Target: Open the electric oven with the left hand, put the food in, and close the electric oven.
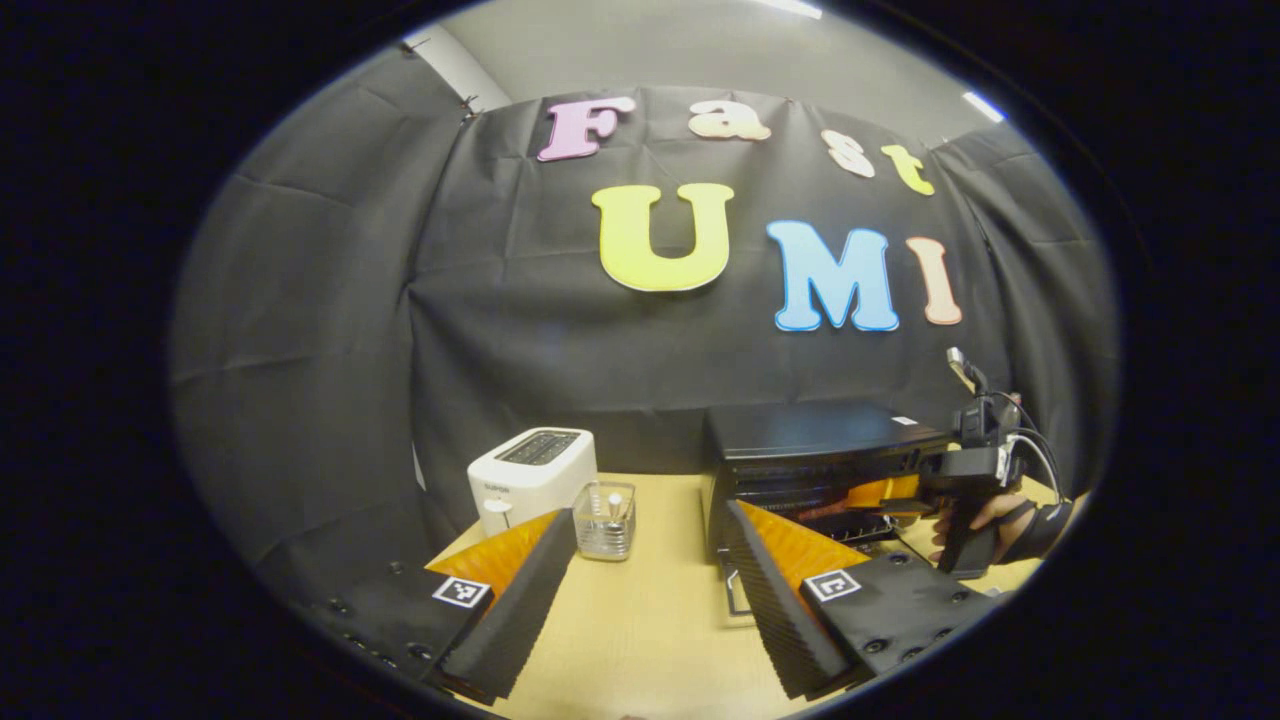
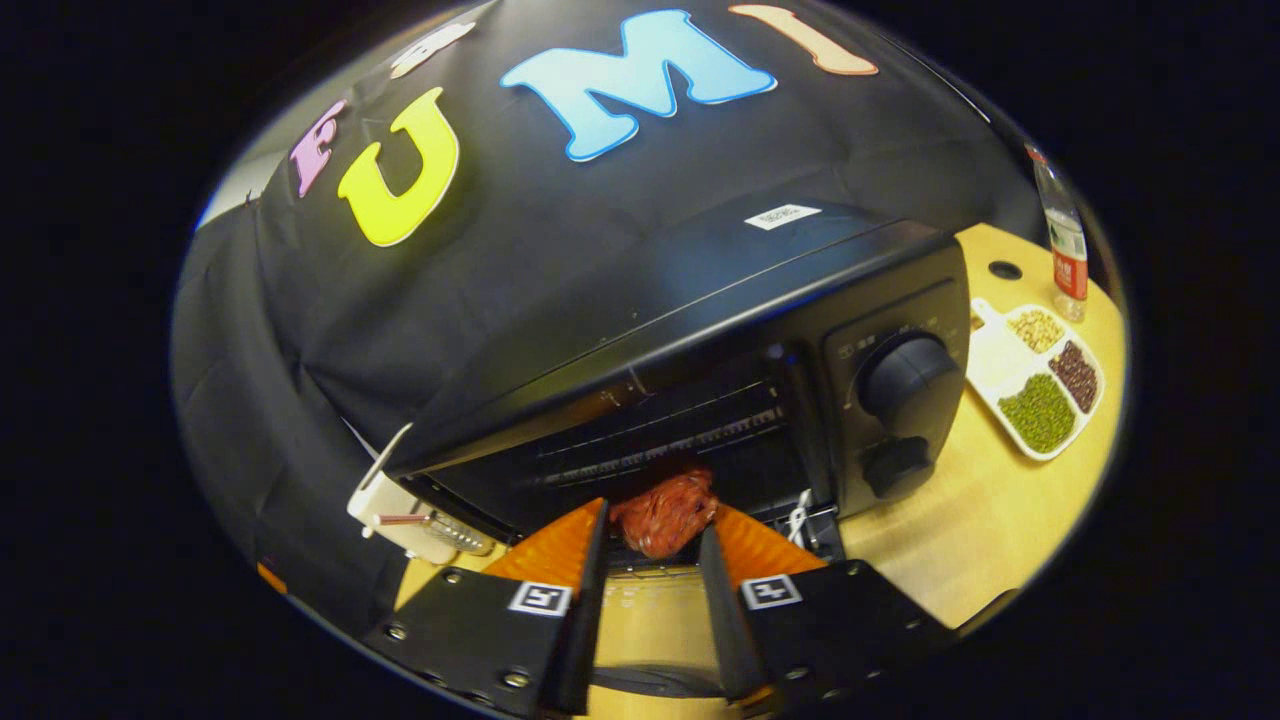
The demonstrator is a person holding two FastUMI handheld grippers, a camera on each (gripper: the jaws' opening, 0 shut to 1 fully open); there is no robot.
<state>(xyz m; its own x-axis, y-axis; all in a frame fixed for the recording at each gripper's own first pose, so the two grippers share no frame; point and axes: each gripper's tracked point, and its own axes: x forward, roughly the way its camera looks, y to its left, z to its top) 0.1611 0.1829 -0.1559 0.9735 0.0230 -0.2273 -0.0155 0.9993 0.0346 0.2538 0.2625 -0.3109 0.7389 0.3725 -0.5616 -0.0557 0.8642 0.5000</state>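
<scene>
Left gripper view: sitting back over the bench (image 1: 640, 620), facing the rear wall. Right gripper view: tilting close into the oven (image 2: 700, 330) mouth. Both are taking in the oven.

Seen in the left gripper view: toaster (image 1: 530, 476) at 9 o'clock of the oven (image 1: 815, 450), glass jar (image 1: 606, 520) just before the toaster, all on the table (image 1: 650, 620). In the right gripper view: divided tray (image 2: 1040, 380) at 3 o'clock of the oven, bottle (image 2: 1062, 235) behind it.
</scene>
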